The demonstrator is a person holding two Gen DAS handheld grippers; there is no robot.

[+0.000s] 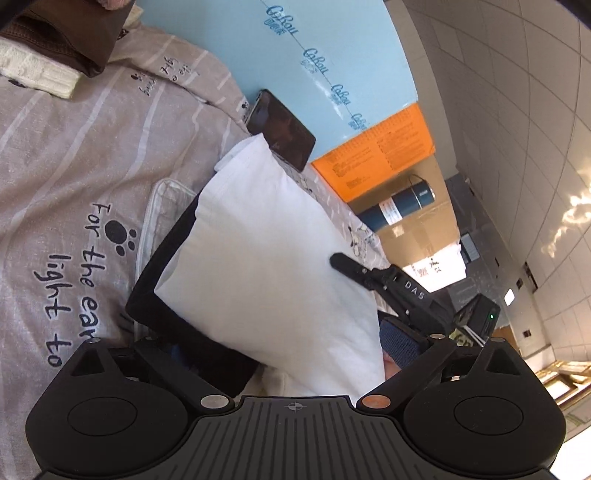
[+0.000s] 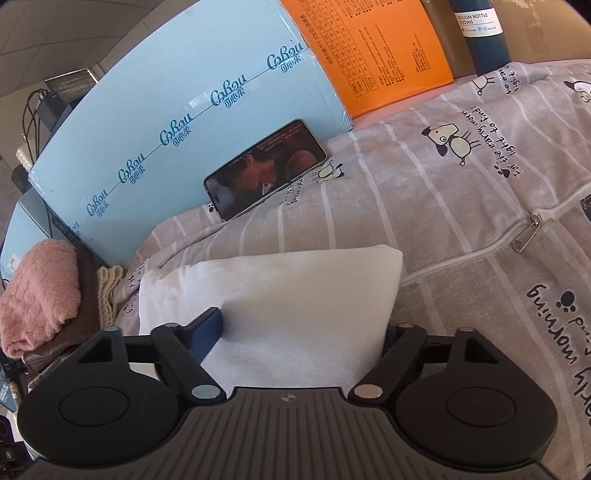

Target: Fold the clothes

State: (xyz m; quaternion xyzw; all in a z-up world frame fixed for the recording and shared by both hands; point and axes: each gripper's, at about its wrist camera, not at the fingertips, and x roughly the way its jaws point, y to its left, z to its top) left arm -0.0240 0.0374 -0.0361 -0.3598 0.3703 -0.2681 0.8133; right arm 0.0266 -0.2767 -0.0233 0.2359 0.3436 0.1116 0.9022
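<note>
A white folded garment [image 1: 266, 258] stands raised over the grey printed duvet [image 1: 74, 166], with a black layer [image 1: 162, 280] along its lower side. My left gripper [image 1: 291, 347] holds it from below; the blue right pad [image 1: 399, 343] presses its edge, while the left finger is hidden behind the black layer. In the right wrist view the same white garment [image 2: 295, 302] fills the gap of my right gripper [image 2: 299, 332]. The blue left finger [image 2: 210, 328] lies against its face. One black finger [image 1: 347, 264] of the right gripper rests on the cloth.
A phone [image 2: 266, 173] with a lit screen leans on a light blue box [image 2: 166, 110]. An orange box [image 2: 376, 48] and a dark blue bottle [image 2: 484, 33] stand behind the bed. Folded pink knitwear [image 2: 37, 291] lies stacked at the left. A zipper [image 2: 528, 229] crosses the duvet [image 2: 461, 184].
</note>
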